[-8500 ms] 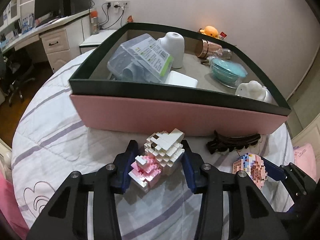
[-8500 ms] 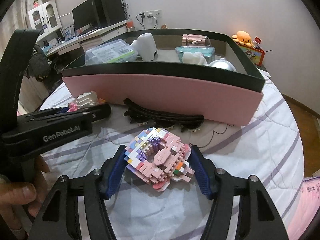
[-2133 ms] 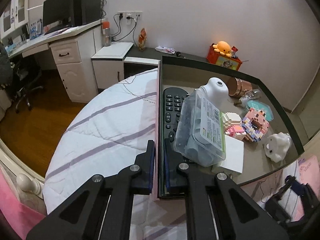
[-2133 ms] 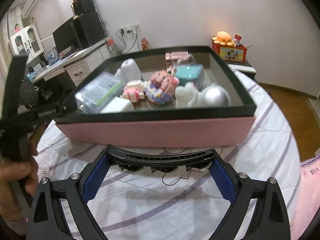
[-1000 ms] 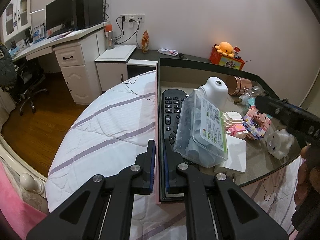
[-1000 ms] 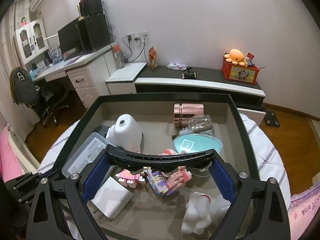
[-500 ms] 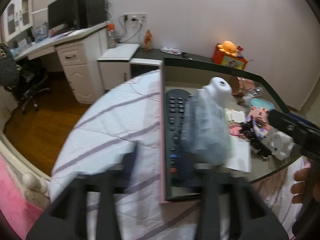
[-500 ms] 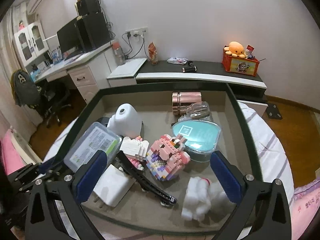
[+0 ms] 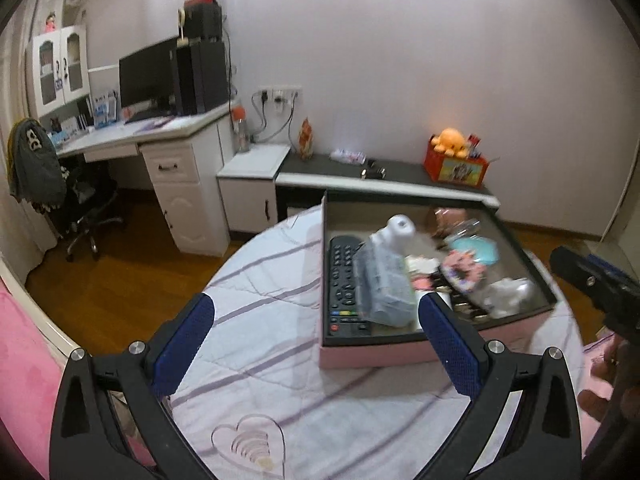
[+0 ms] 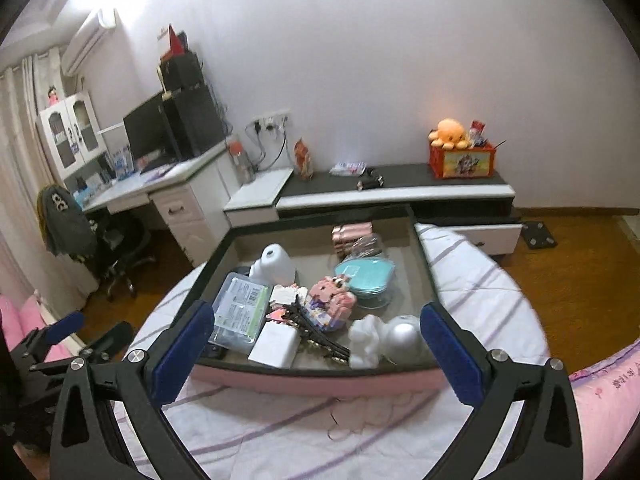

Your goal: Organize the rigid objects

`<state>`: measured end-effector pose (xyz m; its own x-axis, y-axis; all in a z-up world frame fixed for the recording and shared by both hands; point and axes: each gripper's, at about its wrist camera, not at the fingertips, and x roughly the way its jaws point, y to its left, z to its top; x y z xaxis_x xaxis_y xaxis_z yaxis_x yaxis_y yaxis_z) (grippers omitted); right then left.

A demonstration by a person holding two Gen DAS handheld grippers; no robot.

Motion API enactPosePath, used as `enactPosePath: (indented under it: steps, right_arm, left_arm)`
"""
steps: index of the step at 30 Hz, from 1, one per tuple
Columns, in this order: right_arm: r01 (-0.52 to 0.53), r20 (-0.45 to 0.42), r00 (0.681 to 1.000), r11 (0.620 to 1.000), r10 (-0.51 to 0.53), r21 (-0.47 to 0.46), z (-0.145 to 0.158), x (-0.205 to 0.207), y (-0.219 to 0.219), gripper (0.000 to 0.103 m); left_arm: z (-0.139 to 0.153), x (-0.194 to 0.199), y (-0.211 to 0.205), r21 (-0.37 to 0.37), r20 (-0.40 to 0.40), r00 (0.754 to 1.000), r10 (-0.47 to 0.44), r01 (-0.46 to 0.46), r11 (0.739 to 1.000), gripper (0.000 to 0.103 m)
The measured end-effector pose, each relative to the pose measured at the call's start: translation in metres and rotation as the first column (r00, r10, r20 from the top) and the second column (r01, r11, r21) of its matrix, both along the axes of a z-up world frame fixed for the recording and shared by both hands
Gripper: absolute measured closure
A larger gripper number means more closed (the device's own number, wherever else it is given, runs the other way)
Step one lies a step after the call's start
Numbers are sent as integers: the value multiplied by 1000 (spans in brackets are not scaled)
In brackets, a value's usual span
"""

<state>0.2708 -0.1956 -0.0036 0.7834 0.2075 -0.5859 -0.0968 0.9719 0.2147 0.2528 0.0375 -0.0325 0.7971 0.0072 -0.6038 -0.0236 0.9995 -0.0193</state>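
Pink-sided and dark-rimmed, the box sits on a white quilt with purple stripes, and the rigid objects lie inside it. Seen from the right wrist, a clear plastic case with a green label lies at the left of the box, with a white rounded device behind it and a white block in front. Near the middle are a small white and pink brick model and a larger pink brick figure, with a black hair clip lying just in front of them. A teal lidded dish and a rose-gold cylinder stand toward the back; a white figurine and a silver dome sit at the near right corner. From the left wrist, a black remote control shows along the box's left wall. The right gripper hangs before the box with its jaws spread wide and nothing between the pads. The left gripper is opening, its blue pads wide apart and clear of the box, gripping nothing. Beyond the bed are a white desk and a low cabinet bearing an orange plush octopus.
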Motion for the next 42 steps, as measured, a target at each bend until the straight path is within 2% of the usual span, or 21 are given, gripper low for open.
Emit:
enactPosePath:
  steps: [5,8,23,28,42]
  right_arm:
    - [-8,71,997,999,6,32,21,-39,-13,0]
    - [7,109,994,1000,-6,-5,30,-62,-15,0]
    - [8,170,986,1000,-5,-18,51,-158,-30,0]
    - [3,192,981,1000,3,-31,57,-184,-23,0]
    - [11,242,970,998,3,-56,62,-244,-14,0]
  left_arm:
    - [25,-38,-9,-11,58,998,-18,19,1000,0]
    - [33,-56,-16,-16,74,997,-19,21,1000,0]
    - [56,-155,-33,-20,139,990,8,-5,1000,0]
    - [58,-187,-34,-18,157,988,5,-2,1000,0]
    - [58,-244,-32,-36,185,982,29,-23,999,0]
